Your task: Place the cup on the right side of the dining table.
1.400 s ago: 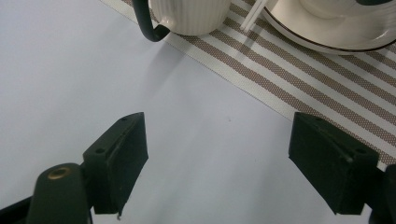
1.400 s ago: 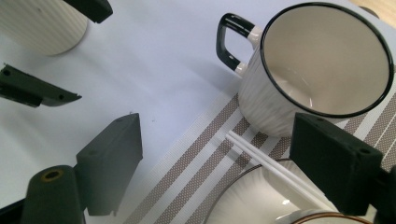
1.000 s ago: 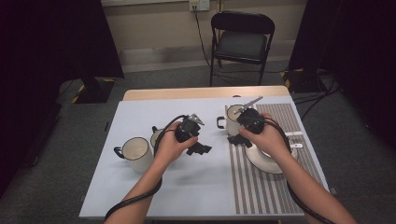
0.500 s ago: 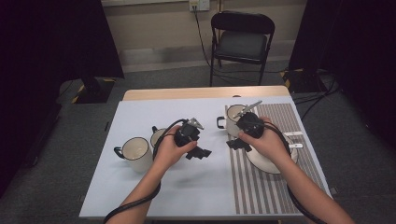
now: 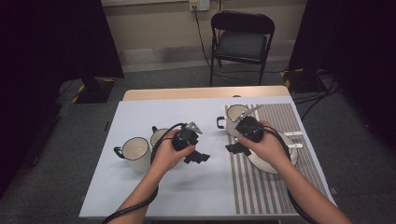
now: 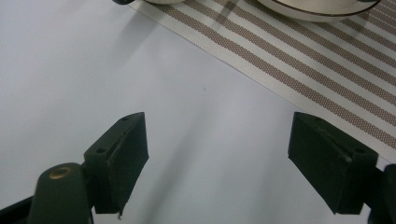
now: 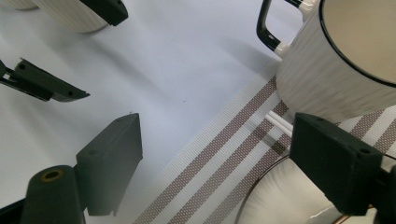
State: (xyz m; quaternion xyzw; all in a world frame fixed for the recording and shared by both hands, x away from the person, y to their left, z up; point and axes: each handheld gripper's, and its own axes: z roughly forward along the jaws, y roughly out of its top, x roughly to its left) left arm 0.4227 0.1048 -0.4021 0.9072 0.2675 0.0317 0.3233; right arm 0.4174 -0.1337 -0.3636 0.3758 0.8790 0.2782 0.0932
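Right gripper (image 5: 236, 148) has drifted left, jaws spread like the left gripper's (image 5: 198, 157), hand hiding the plate (image 5: 290, 161)

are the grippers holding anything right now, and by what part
Nothing is held. The left gripper has its jaws open over bare table; the right gripper is open too, near a mug.

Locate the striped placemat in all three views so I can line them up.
High view: the striped placemat covers the right part of the table.
Left gripper view: it runs diagonally across the upper right.
Right gripper view: it runs from bottom centre up to the right.
Shared landmark: the white plate lying on it.
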